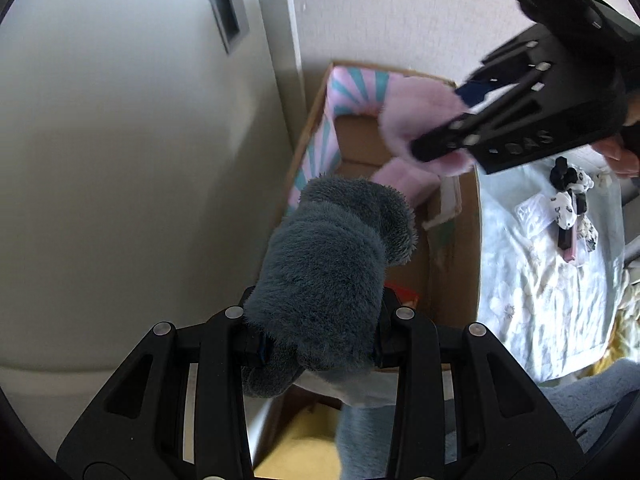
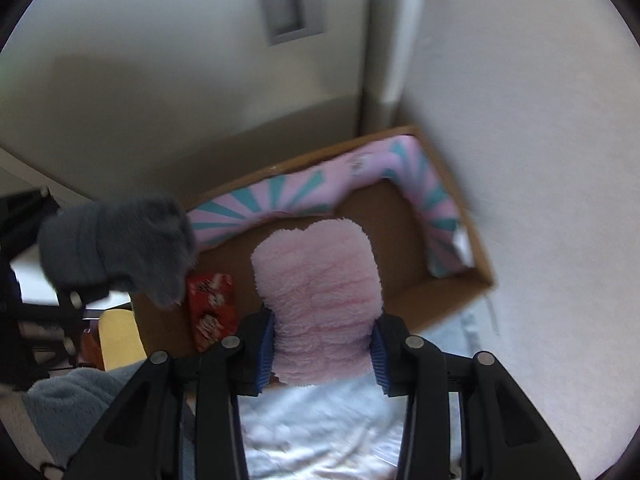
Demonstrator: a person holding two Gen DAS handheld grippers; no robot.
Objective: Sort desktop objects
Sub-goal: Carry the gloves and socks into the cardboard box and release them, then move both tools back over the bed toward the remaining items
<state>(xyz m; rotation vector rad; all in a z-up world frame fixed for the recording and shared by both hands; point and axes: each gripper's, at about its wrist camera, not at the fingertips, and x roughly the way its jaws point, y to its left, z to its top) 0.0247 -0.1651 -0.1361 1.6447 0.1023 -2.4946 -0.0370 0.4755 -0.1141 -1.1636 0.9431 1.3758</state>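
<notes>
Your left tool (image 1: 318,334) is clenched on a fuzzy grey-blue plush sock (image 1: 328,264), which bulges up between its fingers and hangs above the near end of the open brown cardboard box (image 1: 454,264). Your right tool (image 2: 323,354) grips a fluffy pale pink plush sock (image 2: 318,296) between its blue ribbed pads (image 2: 265,350); that sock stands up over the box's brown floor. In the left wrist view the right tool holds the pink sock over the middle of the box, higher and farther than the grey one.

Inside the box, a long pink cushion with teal stripes (image 2: 424,184) lies bent along the far wall and one side wall. A red printed packet (image 2: 210,308) rests on the box floor near the grey sock.

The box sits against the white wall, on a surface covered with a pale floral cloth (image 1: 532,300). On that cloth, well apart from the box, lies a small cluster of black and white spotted items (image 1: 570,196), too small to identify.
</notes>
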